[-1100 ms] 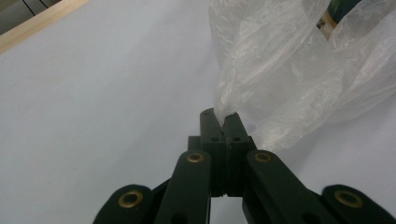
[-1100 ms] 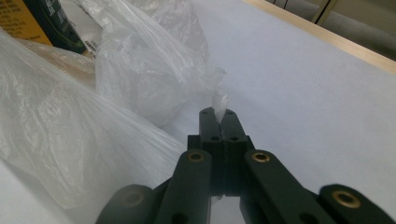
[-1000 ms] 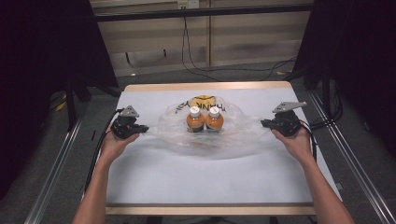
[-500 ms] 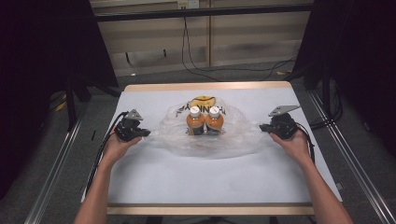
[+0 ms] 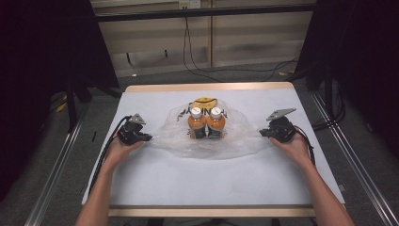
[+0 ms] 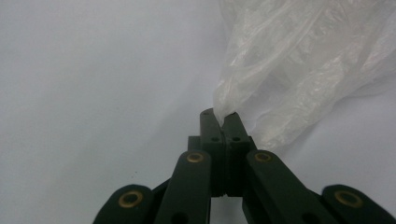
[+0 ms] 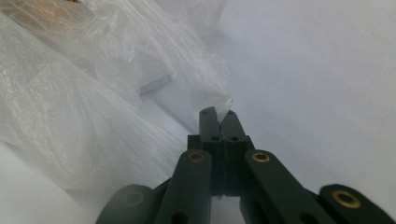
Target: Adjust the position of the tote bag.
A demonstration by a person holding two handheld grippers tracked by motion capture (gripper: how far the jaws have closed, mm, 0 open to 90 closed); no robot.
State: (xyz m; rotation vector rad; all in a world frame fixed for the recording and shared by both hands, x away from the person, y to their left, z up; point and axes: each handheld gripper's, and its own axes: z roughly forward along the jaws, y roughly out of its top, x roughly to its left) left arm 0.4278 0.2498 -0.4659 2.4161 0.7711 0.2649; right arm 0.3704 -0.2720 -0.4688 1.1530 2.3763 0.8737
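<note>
Plainly, bag: clear crinkled plastic bag point(image 5: 207, 141) spread flat mid-table, two orange bottles point(image 5: 206, 123) upright inside.
Room: white table point(image 5: 197, 179) bare toward the near edge.
Left gripper point(image 6: 222, 117): jaws clamped on the bag's left corner.
Right gripper point(image 7: 218, 117): jaws clamped on its right corner.

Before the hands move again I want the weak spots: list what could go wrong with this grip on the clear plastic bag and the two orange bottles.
1. The left gripper and right gripper each pinch just a thin tip of the clear plastic bag; the film may slip out or tear.
2. The two orange bottles with white caps stand upright inside; an uneven pull could topple them.
</note>
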